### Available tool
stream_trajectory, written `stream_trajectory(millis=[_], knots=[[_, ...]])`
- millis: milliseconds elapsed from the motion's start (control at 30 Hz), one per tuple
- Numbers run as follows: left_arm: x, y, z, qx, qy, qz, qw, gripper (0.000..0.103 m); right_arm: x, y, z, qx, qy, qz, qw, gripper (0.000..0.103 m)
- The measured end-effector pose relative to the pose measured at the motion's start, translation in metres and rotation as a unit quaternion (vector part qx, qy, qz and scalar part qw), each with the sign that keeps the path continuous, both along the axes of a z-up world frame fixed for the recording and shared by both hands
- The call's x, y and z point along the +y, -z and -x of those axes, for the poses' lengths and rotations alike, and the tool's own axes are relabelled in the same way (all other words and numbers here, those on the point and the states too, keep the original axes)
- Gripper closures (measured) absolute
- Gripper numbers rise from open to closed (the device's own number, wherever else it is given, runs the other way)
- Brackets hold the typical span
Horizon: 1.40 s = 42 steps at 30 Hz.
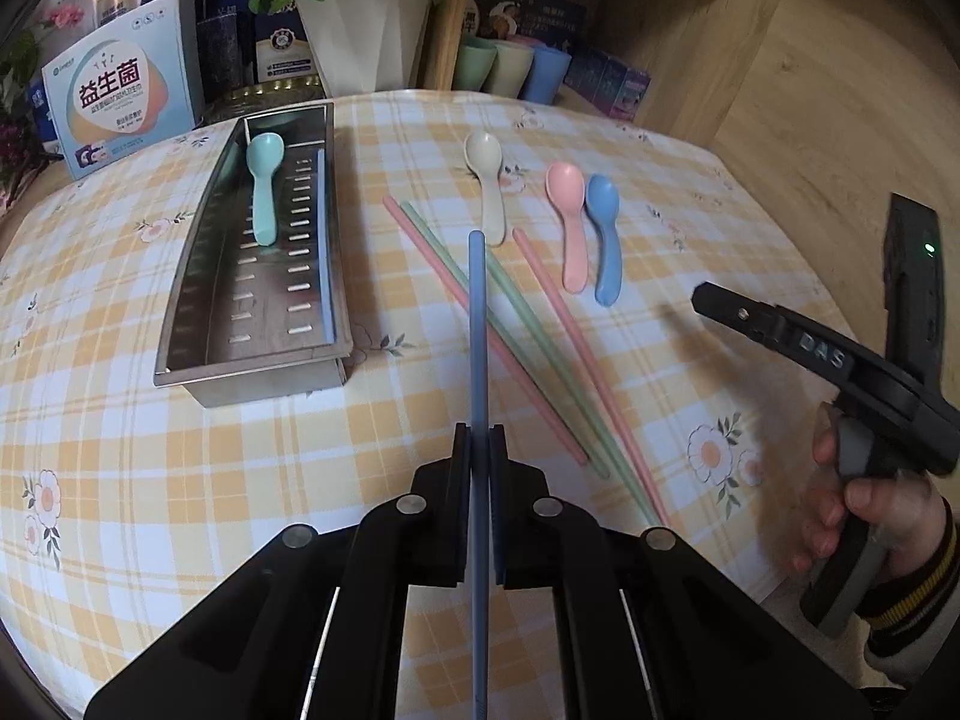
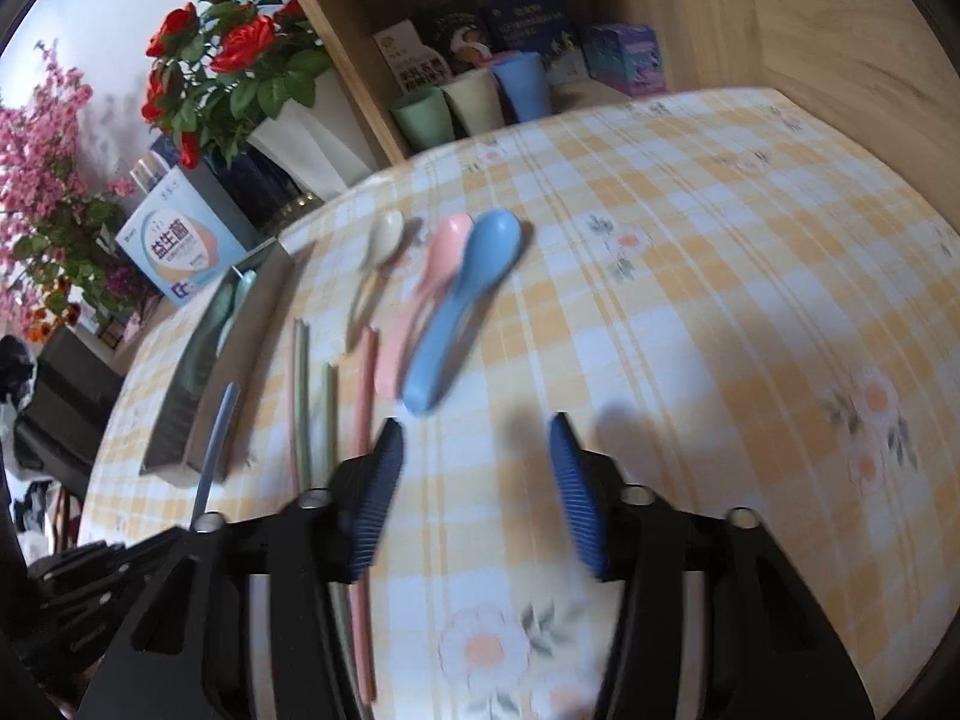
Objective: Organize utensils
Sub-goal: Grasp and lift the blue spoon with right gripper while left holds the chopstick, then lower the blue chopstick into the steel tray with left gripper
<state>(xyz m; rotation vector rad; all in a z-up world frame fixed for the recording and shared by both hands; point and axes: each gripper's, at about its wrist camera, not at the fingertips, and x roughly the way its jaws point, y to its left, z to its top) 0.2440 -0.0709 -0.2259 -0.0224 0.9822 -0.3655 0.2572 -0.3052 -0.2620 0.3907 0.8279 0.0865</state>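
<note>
My left gripper [image 1: 478, 438] is shut on a blue chopstick [image 1: 477, 330], which points away over the checked cloth above the others. Two pink chopsticks [image 1: 432, 264] and green ones [image 1: 520, 360] lie slanted beneath it. Beyond them lie a cream spoon [image 1: 489, 180], a pink spoon [image 1: 570, 222] and a blue spoon [image 1: 605, 234]. The steel tray [image 1: 198, 276] on the left holds a teal spoon [image 1: 264, 186] and another blue chopstick [image 1: 326, 246]. My right gripper [image 2: 474, 480] is open above the cloth with nothing between its fingers. It sits just short of the blue spoon [image 2: 462, 312].
A white pot of red roses [image 1: 360, 30], a printed box [image 1: 120, 102] and three cups [image 1: 510, 69] stand at the back by a wooden shelf. A wooden wall [image 1: 840, 90] closes the right side. A hand [image 1: 852, 498] holds the right gripper's handle.
</note>
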Motion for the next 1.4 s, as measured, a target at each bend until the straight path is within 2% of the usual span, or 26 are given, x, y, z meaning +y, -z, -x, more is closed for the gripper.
stream_trajectory(millis=[133, 267, 367, 633, 667, 700, 833, 867, 933, 1067, 1400], knots=[[0.008, -0.007, 0.003, -0.011, -0.002, 0.013, 0.9999, 0.097, -0.004, -0.003, -0.038, -0.003, -0.008, -0.02, 1.0, 0.068], [0.018, -0.009, 0.004, -0.014, -0.011, 0.021, 0.9996, 0.097, -0.004, 0.009, -0.076, 0.03, 0.003, -0.025, 0.999, 0.073], [0.028, -0.01, 0.003, -0.017, -0.019, 0.027, 0.9993, 0.097, -0.001, 0.022, -0.095, 0.059, 0.02, -0.035, 0.997, 0.073], [0.042, -0.011, 0.004, -0.016, -0.034, 0.042, 0.9984, 0.097, 0.005, 0.03, -0.11, 0.079, 0.05, -0.065, 0.993, 0.073], [0.043, -0.011, 0.004, -0.016, -0.035, 0.044, 0.9983, 0.097, 0.006, 0.03, -0.112, 0.081, 0.05, -0.063, 0.993, 0.074], [0.043, -0.01, 0.004, -0.015, -0.035, 0.045, 0.9982, 0.097, 0.007, 0.03, -0.113, 0.084, 0.05, -0.064, 0.993, 0.081], [0.045, -0.01, 0.003, -0.014, -0.036, 0.048, 0.9981, 0.097, 0.011, 0.029, -0.115, 0.093, 0.045, -0.058, 0.993, 0.084], [0.045, -0.01, 0.004, -0.014, -0.036, 0.049, 0.998, 0.097, 0.013, 0.029, -0.115, 0.095, 0.045, -0.05, 0.993, 0.09], [0.046, -0.01, 0.004, -0.014, -0.037, 0.051, 0.9979, 0.097, 0.014, 0.03, -0.115, 0.103, 0.046, -0.037, 0.993, 0.096], [0.047, -0.01, 0.004, -0.012, -0.04, 0.054, 0.9976, 0.097, 0.013, 0.028, -0.107, 0.095, 0.053, -0.027, 0.994, 0.096], [0.059, -0.02, -0.009, -0.007, -0.055, 0.067, 0.9962, 0.097, 0.004, 0.008, -0.05, 0.04, 0.082, -0.14, 0.986, 0.096]])
